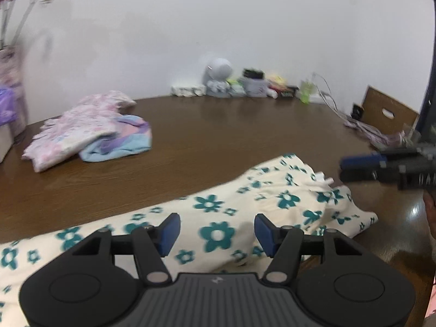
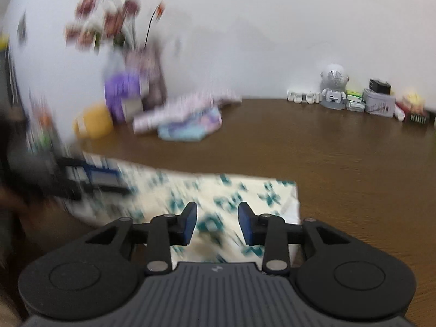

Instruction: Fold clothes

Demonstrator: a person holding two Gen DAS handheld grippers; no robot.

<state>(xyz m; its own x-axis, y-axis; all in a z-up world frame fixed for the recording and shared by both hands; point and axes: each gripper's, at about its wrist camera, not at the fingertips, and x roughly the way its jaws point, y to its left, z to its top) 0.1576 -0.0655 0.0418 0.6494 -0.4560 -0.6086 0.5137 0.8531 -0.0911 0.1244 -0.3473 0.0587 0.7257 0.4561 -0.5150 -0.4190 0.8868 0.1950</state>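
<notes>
A cream garment with teal flowers [image 1: 218, 204] lies crumpled across the near part of the brown table [image 1: 218, 136]. My left gripper [image 1: 217, 234] hovers just above it, open, with nothing pinched between its blue pads. In the right wrist view, my right gripper [image 2: 217, 224] also stands open over a folded-looking edge of the same garment [image 2: 226, 190]; the cloth shows in the gap and the pads do not press on it. That right gripper [image 1: 346, 167] reaches in from the right above the garment's far end. The left gripper [image 2: 90, 177] appears blurred at the left.
A pile of pink, purple and blue clothes [image 1: 87, 130] sits at the back left of the table. Along the wall stand a grey robot-shaped figure [image 1: 218, 77], tins and small items. A cardboard box [image 1: 387, 111] stands at the right, and a yellow plush [image 2: 92, 121] and flowers at the far left.
</notes>
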